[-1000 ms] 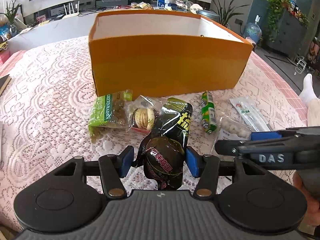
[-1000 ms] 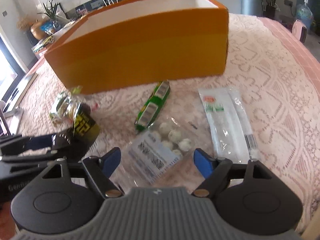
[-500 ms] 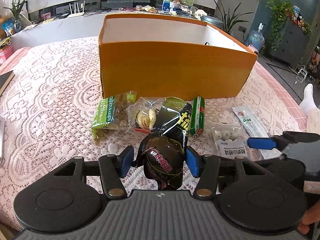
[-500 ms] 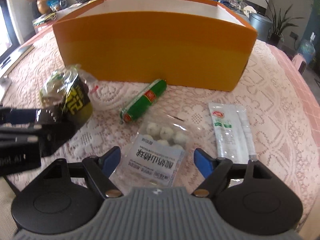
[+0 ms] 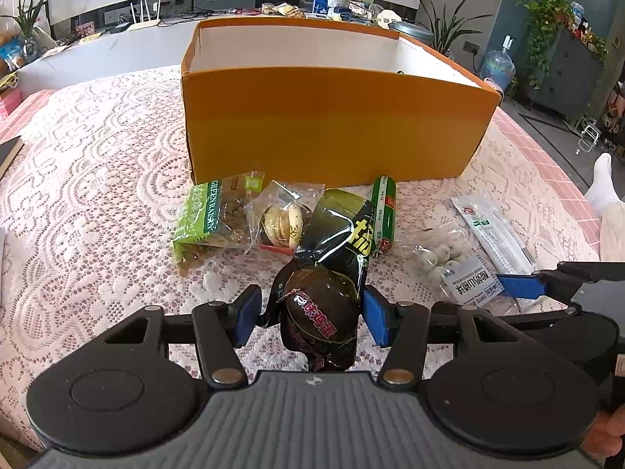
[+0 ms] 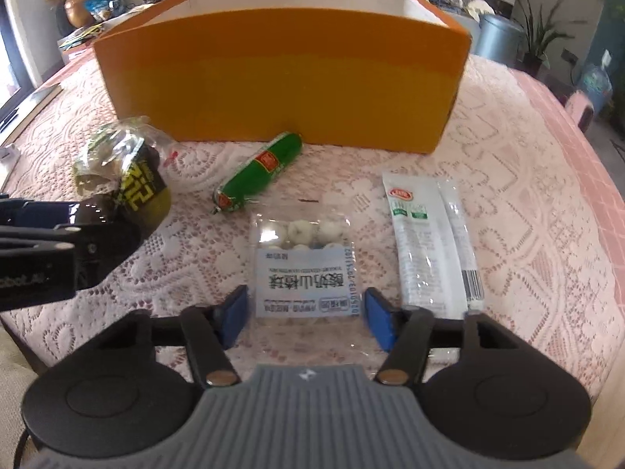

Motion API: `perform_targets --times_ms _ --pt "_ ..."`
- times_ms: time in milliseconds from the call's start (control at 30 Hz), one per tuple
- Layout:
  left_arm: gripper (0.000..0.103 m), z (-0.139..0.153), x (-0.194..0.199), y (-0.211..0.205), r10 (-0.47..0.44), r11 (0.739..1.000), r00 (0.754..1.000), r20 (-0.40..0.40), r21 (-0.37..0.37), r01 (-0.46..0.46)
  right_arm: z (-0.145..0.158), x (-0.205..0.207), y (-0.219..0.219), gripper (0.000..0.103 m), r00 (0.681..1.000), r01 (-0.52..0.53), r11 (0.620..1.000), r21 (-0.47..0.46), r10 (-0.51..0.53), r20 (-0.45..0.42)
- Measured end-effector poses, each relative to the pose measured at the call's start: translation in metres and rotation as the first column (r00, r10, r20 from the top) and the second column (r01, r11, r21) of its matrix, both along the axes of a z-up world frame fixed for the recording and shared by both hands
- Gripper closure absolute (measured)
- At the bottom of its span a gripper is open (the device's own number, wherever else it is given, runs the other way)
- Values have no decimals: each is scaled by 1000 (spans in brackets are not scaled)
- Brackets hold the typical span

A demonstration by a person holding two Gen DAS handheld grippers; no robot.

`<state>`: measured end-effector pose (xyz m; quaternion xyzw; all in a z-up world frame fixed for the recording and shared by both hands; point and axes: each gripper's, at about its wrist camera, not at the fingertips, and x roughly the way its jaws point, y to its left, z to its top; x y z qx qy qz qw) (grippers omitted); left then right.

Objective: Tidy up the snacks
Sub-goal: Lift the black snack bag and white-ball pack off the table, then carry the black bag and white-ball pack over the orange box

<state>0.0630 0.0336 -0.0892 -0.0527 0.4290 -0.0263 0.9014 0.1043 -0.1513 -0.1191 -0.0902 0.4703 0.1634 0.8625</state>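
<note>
My left gripper (image 5: 311, 317) is shut on a dark egg-shaped snack packet (image 5: 318, 316), just above the lace tablecloth. Behind it lie a black-and-yellow packet (image 5: 343, 230), a clear cookie pack (image 5: 281, 222) and a green raisin bag (image 5: 203, 219). My right gripper (image 6: 306, 322) straddles a clear bag of white balls (image 6: 304, 258). Its jaws are closing with the bag's label end between them, and the pads stand just off its edges. A green sausage (image 6: 261, 168) lies ahead, and white stick packs (image 6: 425, 242) lie to the right. The orange box (image 6: 273, 86) stands open behind all of the snacks.
A pink lace cloth (image 5: 97, 195) covers the table. A dark book (image 5: 8, 152) lies at its left edge. A person's socked foot (image 5: 603, 183) shows beyond the right edge. A grey bin (image 6: 498, 39) and plants stand behind the box.
The right gripper's jaws have narrowed around the white-ball bag, and its view has rolled level and squared up to the box. The left gripper still holds the egg packet in the same spot.
</note>
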Motion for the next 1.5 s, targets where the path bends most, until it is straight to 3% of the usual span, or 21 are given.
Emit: perform_targets --times_ms 500,1000,1500 --pt "40 14 -7 4 20 999 1000 19 -48 -20 26 -12 -9 44 999 -8 998 60 6 35" --pt "40 60 -12 7 58 997 991 122 -62 -51 80 -20 -20 44 986 -22 991 131 0 167" --pt "40 116 31 16 81 996 967 240 -58 -69 141 12 -15 44 951 -80 988 135 35 308"
